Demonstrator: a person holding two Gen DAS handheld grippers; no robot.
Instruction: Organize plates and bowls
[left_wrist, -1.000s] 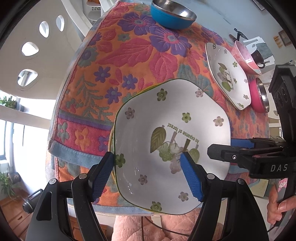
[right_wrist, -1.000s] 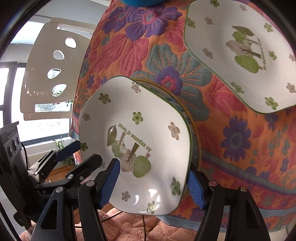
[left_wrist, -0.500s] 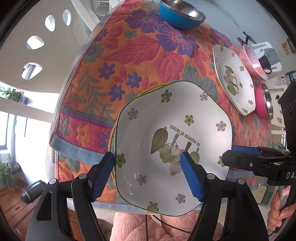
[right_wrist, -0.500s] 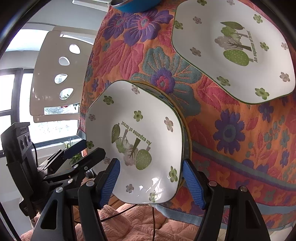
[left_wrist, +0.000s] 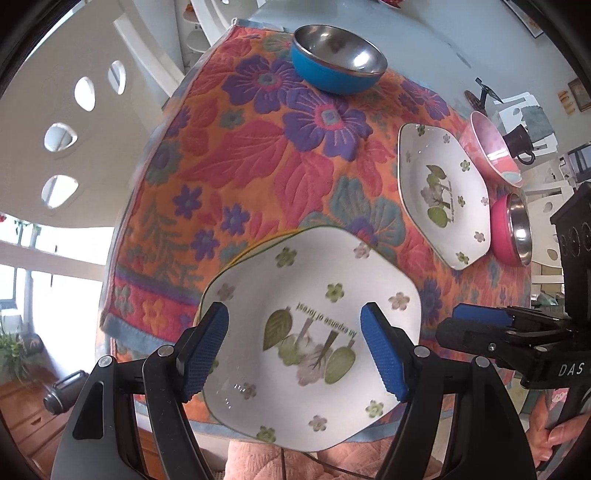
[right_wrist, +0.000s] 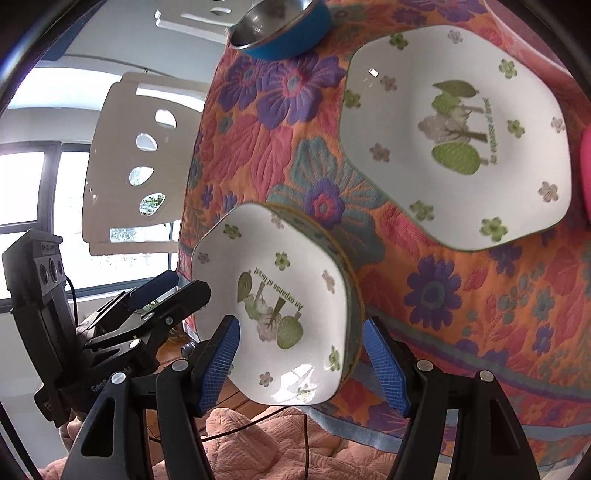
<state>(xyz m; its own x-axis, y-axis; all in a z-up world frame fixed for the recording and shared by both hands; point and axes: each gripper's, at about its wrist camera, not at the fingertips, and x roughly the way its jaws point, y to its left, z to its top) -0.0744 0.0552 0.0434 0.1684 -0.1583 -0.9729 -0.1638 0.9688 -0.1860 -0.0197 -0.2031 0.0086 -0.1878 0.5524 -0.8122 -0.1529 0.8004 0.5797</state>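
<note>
Two open claws, left claw and right claw, empty; my nearest plate lies directly below between them; both equally near.

Both wrist cameras looked steeply down from close above the near edge of the cloth-covered surface. The left view faced along its claw, the right along its own claw; both shared the near plate, far plate and blue bowl.
</note>
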